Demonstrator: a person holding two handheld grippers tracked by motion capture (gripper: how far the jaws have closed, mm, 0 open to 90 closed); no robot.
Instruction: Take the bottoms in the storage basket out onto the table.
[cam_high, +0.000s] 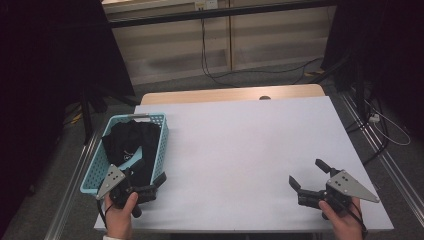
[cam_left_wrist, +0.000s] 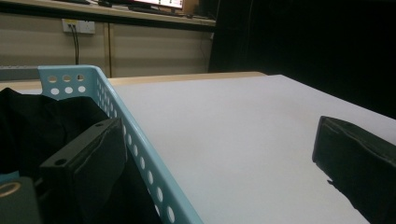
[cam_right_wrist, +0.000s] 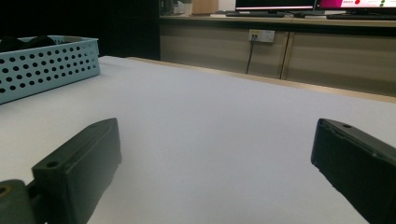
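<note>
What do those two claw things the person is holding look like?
Each hand holds a black gripper with two thick, blocky black jaws that have small screw holes. The left gripper and the right gripper each carry a flat grey three-cornered plate with little holes on top. A thin black cable trails from each gripper by the hand. No sleeves can be made out.

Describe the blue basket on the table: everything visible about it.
The basket is a light blue rectangular tray that looks like plastic, its walls punched with rows of round holes and topped by a smooth rim. It stands upright at the left edge of the white table, long side running away from the person. A crumpled black cloth fills it, bulging above the rim. The left claw is open at its near corner, one jaw over the cloth inside, the other outside over the table; contact is unclear.
</note>
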